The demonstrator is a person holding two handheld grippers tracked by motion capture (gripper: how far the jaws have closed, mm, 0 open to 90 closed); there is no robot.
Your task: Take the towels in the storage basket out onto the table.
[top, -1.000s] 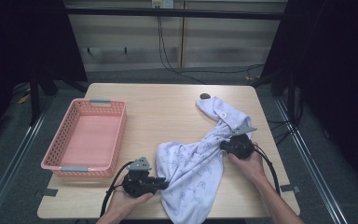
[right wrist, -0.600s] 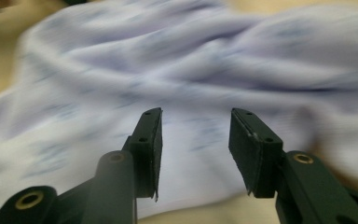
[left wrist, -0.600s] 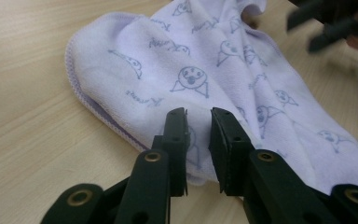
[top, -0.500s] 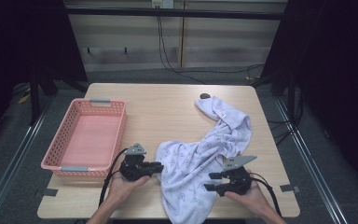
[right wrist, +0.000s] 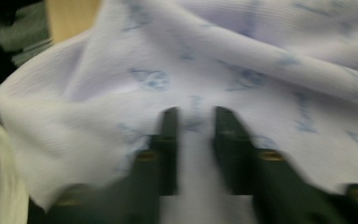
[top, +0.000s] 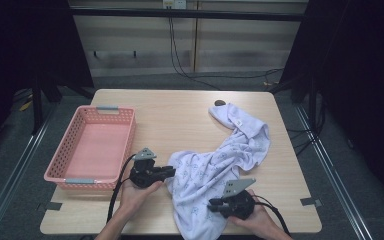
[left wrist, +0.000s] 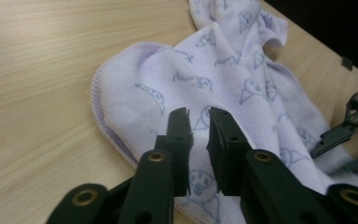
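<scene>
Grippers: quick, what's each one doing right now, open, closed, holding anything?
Left gripper: jaws nearly closed, narrow gap, over the towel edge; grip cannot be told.
Right gripper: closed on a fold of the towel.

The light wooden table carried a pink plastic basket at nine o'clock. A lavender printed towel lay crumpled from two o'clock down to the six o'clock edge. A small dark object sat at one o'clock.

Table evenly lit amid dark surroundings; left gripper view sharp; right gripper view motion-blurred throughout.
</scene>
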